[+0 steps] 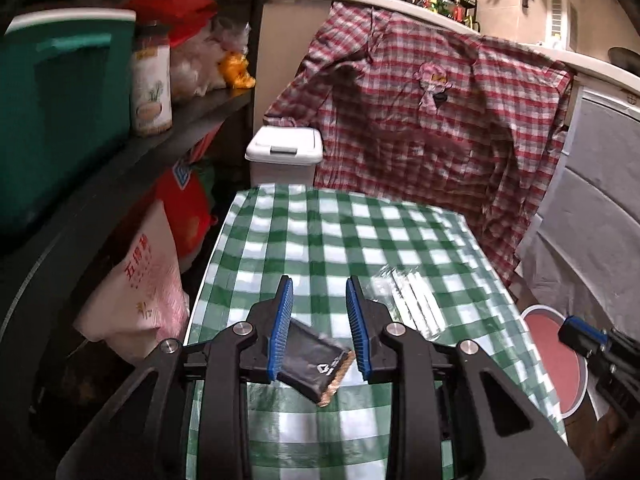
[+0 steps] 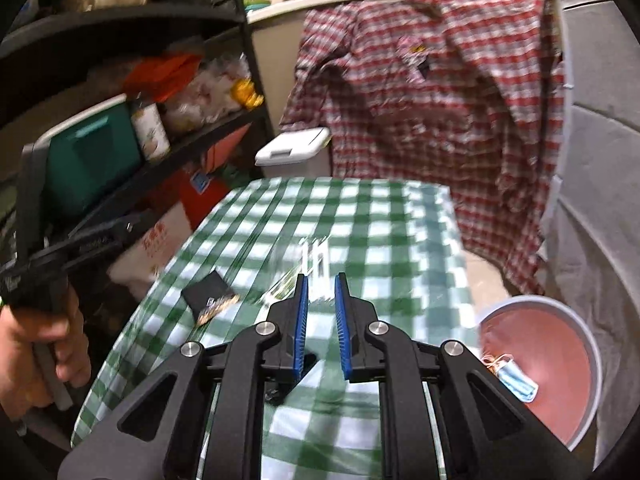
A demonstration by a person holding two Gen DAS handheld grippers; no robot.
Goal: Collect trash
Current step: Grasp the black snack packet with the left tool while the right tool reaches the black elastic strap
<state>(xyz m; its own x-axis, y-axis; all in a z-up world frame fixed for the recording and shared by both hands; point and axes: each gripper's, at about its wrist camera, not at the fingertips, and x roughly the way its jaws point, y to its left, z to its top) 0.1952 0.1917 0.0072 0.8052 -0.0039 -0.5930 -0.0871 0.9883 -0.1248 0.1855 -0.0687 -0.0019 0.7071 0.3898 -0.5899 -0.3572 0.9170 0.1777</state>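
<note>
A black snack wrapper [image 1: 314,360] lies on the green-checked table [image 1: 340,228]. My left gripper [image 1: 320,284] hovers over it with its jaws a little apart, so the wrapper shows in the gap below. The right wrist view shows the wrapper [image 2: 208,294] flat on the cloth, clear of the left gripper [image 2: 128,226], which a hand [image 2: 36,348] holds. A crumpled clear plastic wrapper [image 1: 404,300] lies to its right. My right gripper [image 2: 320,278] is narrowly open with nothing between its pads, and the clear plastic [image 2: 314,254] lies just past its tips. In the left wrist view the right gripper [image 1: 570,330] sits above the bin.
A round bin with a red liner [image 2: 560,364] stands beside the table's right edge and holds a blue face mask [image 2: 518,382]. A white lidded bin [image 1: 284,146] stands behind the table. Dark shelves [image 1: 160,148] with boxes and bags line the left. A plaid shirt [image 1: 420,112] hangs behind.
</note>
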